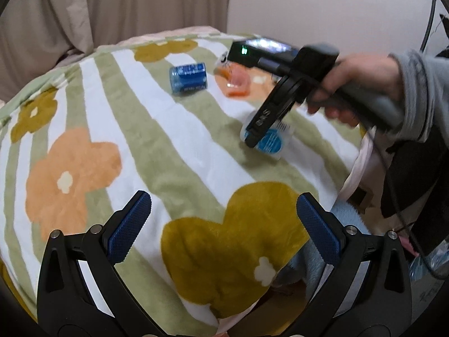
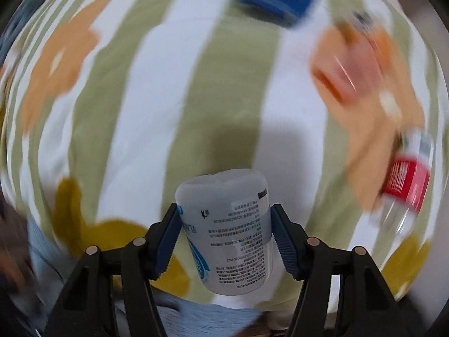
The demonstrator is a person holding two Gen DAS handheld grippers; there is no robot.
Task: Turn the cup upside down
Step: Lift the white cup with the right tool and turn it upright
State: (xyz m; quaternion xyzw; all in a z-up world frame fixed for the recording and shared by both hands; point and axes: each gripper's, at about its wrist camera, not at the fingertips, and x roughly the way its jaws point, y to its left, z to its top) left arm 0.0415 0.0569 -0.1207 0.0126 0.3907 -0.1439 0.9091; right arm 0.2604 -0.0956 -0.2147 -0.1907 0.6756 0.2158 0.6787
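Observation:
The cup (image 2: 227, 233) is a white plastic cup with a blue logo and printed text. My right gripper (image 2: 226, 238) is shut on it, a blue pad on each side, and holds it above the flowered blanket (image 2: 157, 90). In the left wrist view the cup (image 1: 270, 140) shows partly behind the right gripper (image 1: 256, 137), which a hand holds over the bed. My left gripper (image 1: 223, 227) is open and empty, low over the blanket's near part.
A blue can (image 1: 188, 78) lies on its side at the back of the blanket (image 1: 179, 151). An orange clear cup (image 1: 234, 80) lies beside it. A clear bottle with a red label (image 2: 407, 174) lies to the right. The bed edge drops off at right.

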